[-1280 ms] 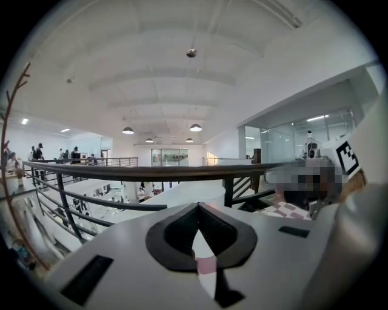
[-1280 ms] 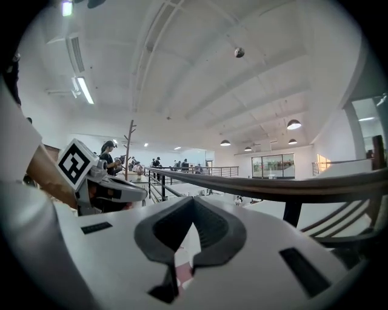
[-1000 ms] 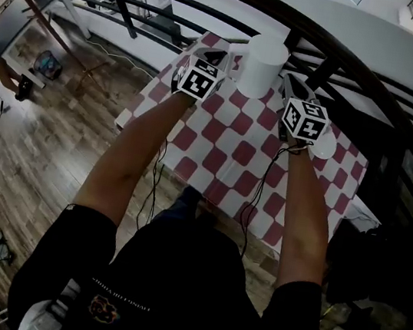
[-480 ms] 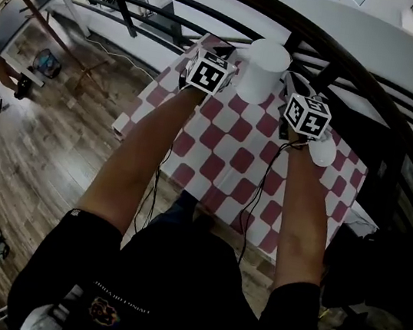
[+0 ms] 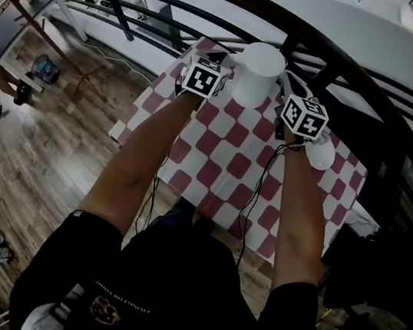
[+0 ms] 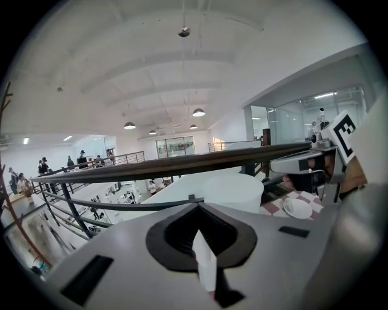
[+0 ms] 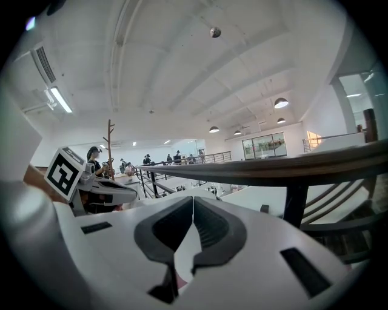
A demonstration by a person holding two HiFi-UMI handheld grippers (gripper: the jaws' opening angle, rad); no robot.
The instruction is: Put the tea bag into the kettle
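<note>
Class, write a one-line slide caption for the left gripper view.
Left gripper pinches a white tea bag, with the white kettle just beyond its jaws.

Our left gripper (image 6: 196, 221) shows its jaws closed on a thin white slip (image 6: 206, 266). Beyond them we see the white kettle (image 6: 233, 191) below a dark railing (image 6: 151, 171). At right, a small white dish (image 6: 298, 208) sits on checkered cloth (image 6: 267, 209).

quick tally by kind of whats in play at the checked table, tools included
kettle: 1
cup: 1
tea bag, in the left tool: 1
tools, left tool and right tool: 2
total: 5
</note>
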